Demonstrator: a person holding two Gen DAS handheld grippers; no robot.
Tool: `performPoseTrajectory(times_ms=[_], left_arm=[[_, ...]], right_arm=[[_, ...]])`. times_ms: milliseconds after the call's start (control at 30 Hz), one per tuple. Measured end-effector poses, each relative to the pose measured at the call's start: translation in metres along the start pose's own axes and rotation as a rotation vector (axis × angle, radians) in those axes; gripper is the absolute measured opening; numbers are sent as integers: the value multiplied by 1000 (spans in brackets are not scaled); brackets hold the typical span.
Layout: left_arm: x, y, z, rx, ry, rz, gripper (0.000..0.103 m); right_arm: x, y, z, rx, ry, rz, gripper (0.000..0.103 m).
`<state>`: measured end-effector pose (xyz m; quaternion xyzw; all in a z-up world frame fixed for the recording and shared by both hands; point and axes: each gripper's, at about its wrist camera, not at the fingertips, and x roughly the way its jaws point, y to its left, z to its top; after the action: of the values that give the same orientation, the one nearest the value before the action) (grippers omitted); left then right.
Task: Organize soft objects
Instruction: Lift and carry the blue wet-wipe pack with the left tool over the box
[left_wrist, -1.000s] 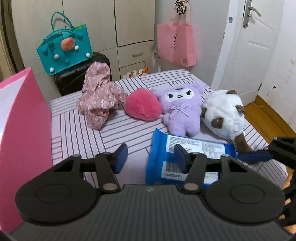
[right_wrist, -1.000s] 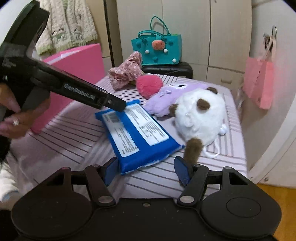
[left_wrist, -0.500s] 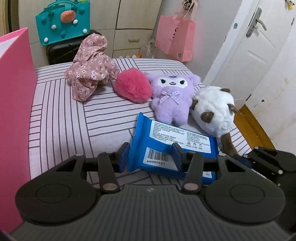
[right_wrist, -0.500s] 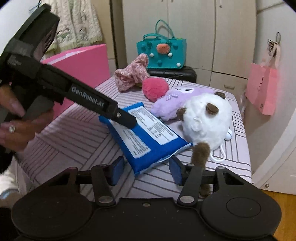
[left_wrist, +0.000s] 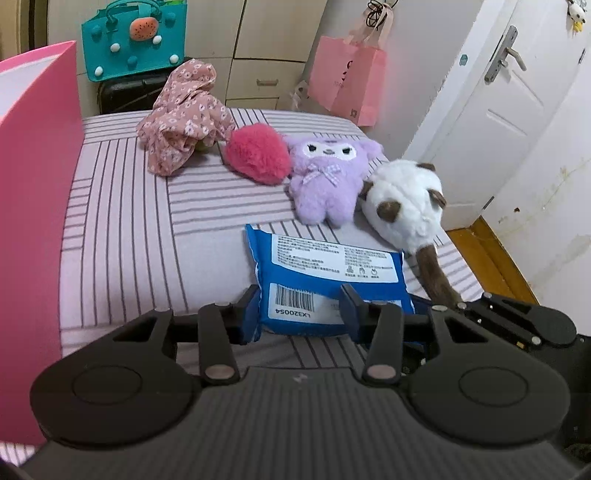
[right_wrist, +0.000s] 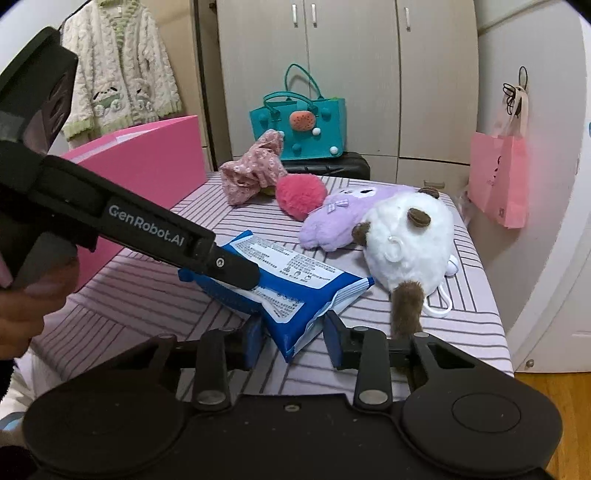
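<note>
lying flat on striped bed (left_wrist: 129, 229): blue wipes pack (left_wrist: 325, 273), white label, barcode. left gripper (left_wrist: 301, 314) and right gripper (right_wrist: 293, 334) closing, both pinching its edges.

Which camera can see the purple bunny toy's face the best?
The left wrist camera. There the purple bunny toy faces the lens, showing its white face, eyes and checked bow. In the right wrist view the toy lies sideways, partly hidden behind the white plush, its face foreshortened.

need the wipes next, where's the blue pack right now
On the striped bed, nearest both cameras: the blue pack lies just in front of the purple plush and white plush.
</note>
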<state>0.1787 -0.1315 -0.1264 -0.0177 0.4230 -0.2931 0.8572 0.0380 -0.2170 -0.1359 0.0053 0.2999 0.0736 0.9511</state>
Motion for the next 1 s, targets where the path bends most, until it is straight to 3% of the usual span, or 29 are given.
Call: performPoseTrajectory(times_ms=[267, 600, 1000], left_arm=[[-40, -7, -14, 28, 3, -5, 44], [-114, -9, -21, 65, -102, 16, 44], [-183, 6, -26, 178, -217, 89, 44]], right_arm=[[-38, 27, 4, -114, -9, 7, 41], [-76, 58, 37, -229, -46, 74, 40], [-82, 98, 63, -262, -139, 160, 40]])
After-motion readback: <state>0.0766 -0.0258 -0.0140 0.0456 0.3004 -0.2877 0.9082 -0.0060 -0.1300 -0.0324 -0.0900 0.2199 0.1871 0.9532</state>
